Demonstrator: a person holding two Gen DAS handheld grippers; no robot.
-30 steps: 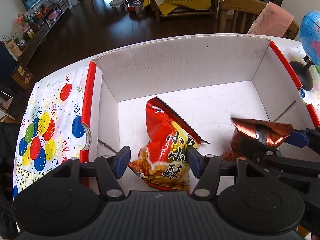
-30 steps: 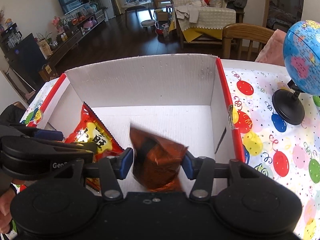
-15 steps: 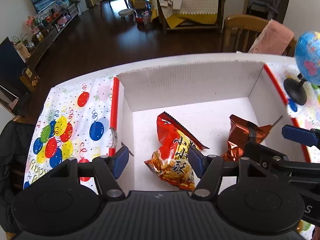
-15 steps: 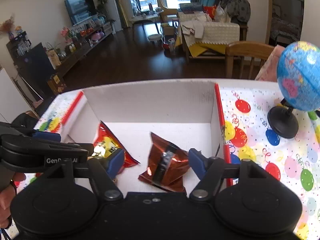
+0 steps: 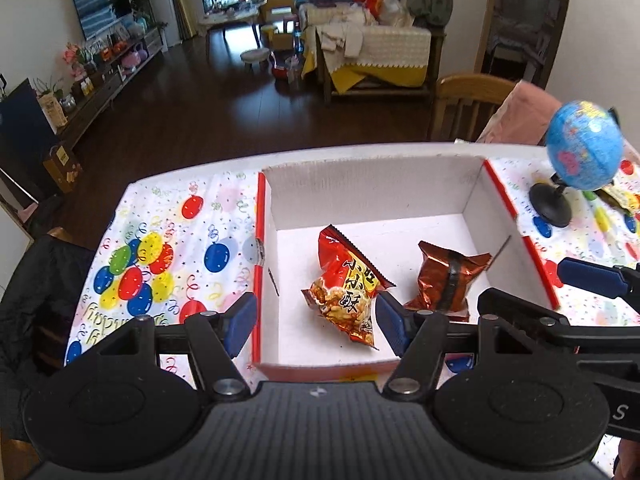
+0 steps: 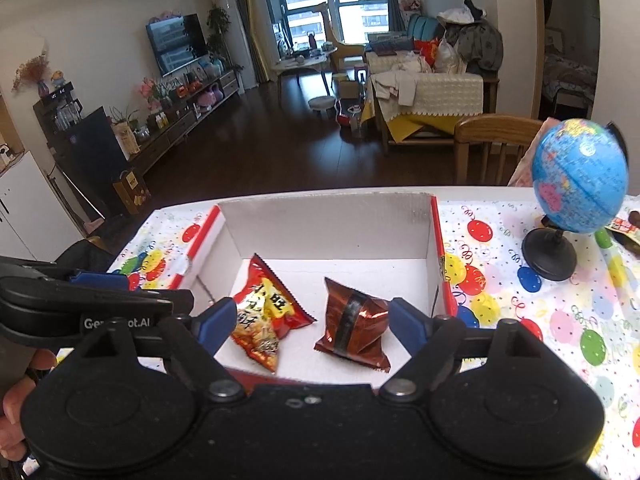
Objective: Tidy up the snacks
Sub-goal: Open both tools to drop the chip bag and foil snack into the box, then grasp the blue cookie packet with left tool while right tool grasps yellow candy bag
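Observation:
A white cardboard box [image 5: 372, 190] with red edges stands on the balloon-print tablecloth; it also shows in the right wrist view [image 6: 332, 228]. Inside lie a red-and-yellow snack bag [image 5: 346, 286] [image 6: 268, 312] on the left and a dark brown foil snack bag [image 5: 446, 276] [image 6: 356, 326] on the right. My left gripper [image 5: 314, 322] is open and empty, above the box's near edge. My right gripper [image 6: 310, 326] is open and empty, also above the near edge. Each gripper shows at the side of the other's view.
A blue globe [image 6: 578, 176] on a black stand [image 6: 550, 252] stands right of the box. Another snack packet [image 6: 624, 226] lies behind the globe. A wooden chair [image 6: 494, 140] with pink cloth stands at the far table edge. A dark jacket [image 5: 36, 292] hangs at left.
Both grippers have pulled back and up out of the box. The brown bag, between the right gripper's fingers a second ago, now lies free on the box floor.

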